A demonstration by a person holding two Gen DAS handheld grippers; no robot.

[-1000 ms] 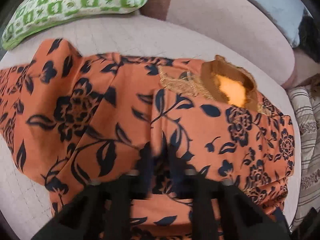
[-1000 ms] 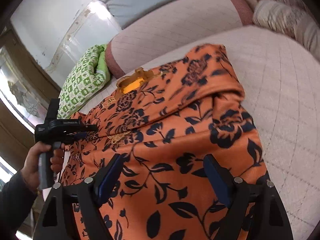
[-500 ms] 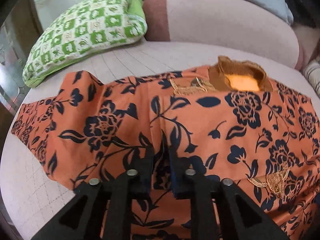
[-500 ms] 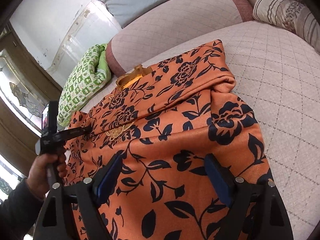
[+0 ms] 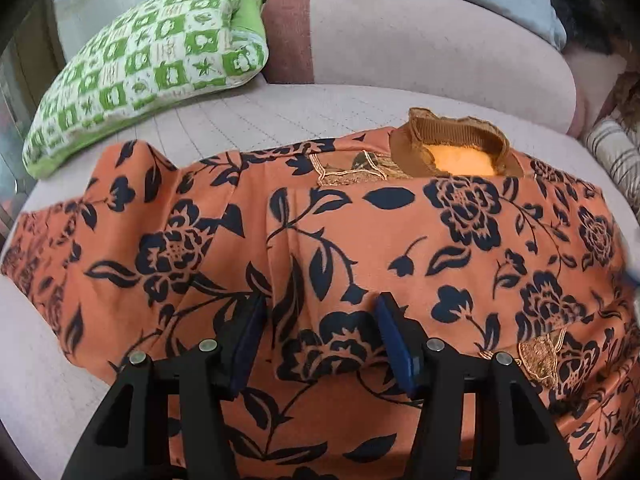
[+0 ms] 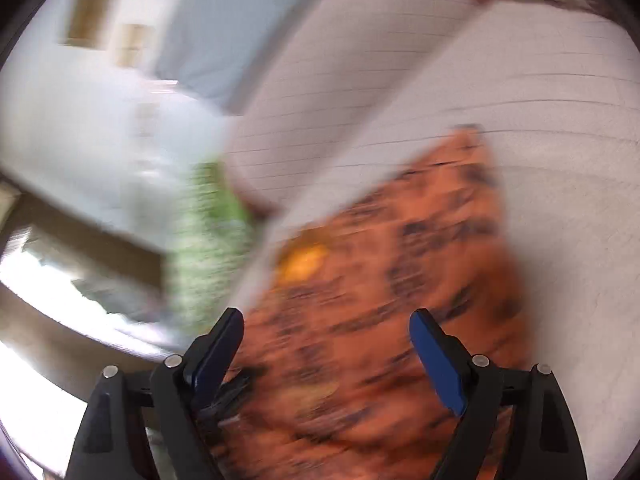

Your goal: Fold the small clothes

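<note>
An orange garment with a dark blue flower print point(image 5: 360, 248) lies partly folded on a pale quilted sofa seat point(image 5: 248, 116). Its brown ribbed collar point(image 5: 452, 140) points toward the backrest. My left gripper point(image 5: 320, 312) is open just above the near part of the cloth and holds nothing. In the right wrist view the same garment point(image 6: 384, 320) is strongly blurred. My right gripper point(image 6: 326, 320) is open and empty over its near edge.
A green and white checked pillow point(image 5: 144, 68) lies at the back left of the seat. The sofa backrest point(image 5: 420, 40) runs behind the garment. A striped cushion point(image 5: 616, 160) sits at the far right. The green pillow point(image 6: 208, 232) also shows blurred in the right wrist view.
My left gripper has opened and let go of the cloth fold it held. My right gripper has swung quickly, blurring its view, and stays open.
</note>
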